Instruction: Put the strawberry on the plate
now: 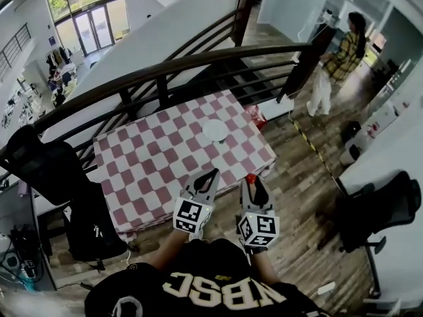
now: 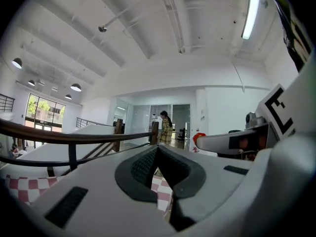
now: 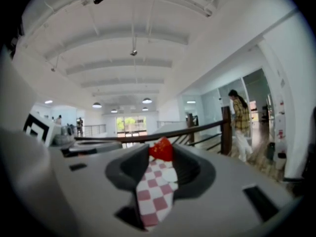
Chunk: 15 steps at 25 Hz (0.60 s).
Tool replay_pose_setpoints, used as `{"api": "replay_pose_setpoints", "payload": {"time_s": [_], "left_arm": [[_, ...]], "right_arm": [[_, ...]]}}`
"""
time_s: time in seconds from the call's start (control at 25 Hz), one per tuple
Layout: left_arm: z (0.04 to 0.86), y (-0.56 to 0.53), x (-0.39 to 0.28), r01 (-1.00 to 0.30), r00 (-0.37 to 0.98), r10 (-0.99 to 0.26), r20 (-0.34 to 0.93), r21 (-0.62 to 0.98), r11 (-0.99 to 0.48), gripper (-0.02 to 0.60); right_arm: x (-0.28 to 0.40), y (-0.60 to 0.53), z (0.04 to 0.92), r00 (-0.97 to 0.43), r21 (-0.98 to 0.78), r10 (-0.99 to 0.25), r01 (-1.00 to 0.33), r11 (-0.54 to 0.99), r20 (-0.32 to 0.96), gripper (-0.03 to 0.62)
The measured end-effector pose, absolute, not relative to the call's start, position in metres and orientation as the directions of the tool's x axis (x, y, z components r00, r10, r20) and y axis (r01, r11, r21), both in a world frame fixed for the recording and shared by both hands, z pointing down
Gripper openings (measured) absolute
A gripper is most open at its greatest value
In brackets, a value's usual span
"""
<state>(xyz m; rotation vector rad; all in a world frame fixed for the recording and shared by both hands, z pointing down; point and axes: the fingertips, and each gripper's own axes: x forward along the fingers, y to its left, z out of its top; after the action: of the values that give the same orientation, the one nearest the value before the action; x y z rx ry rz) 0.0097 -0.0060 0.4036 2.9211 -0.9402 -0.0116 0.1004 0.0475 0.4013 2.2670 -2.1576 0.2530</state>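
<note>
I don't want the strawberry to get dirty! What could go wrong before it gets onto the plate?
1. The right gripper pinches the strawberry only at the very tips of its jaws, so it could slip out.
2. In the head view, the strawberry seems to hang near the table's front edge, so a drop might land on the wooden floor.
3. The plate sits toward the table's far side, so letting go too early would miss it.
</note>
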Motion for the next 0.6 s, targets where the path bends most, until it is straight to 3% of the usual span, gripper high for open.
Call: {"api": "replay_pose_setpoints", "payload": {"time_s": [0.28, 0.4, 0.6], "left_arm": [[0.44, -0.071, 0.015, -0.591, 0.806, -0.585, 0.088, 0.078, -0.803, 0.009], [0.454, -0.101, 0.024, -0.592, 0.801, -0.586, 0.12, 0.023, -0.805, 0.009], [0.479, -0.159, 0.045, -0.611, 0.785, -0.595, 0.173, 0.062, -0.789, 0.009]], "right_arm": [[0.116, -0.021, 0.435, 0.02, -0.116, -0.985, -0.992, -0.04, 0.17, 0.152], [0.138, -0.05, 0.445, 0.017, -0.097, -0.983, -0.995, -0.035, 0.182, 0.152], [0.192, -0.105, 0.466, 0.008, -0.069, -0.974, -0.997, -0.024, 0.228, 0.152]]}}
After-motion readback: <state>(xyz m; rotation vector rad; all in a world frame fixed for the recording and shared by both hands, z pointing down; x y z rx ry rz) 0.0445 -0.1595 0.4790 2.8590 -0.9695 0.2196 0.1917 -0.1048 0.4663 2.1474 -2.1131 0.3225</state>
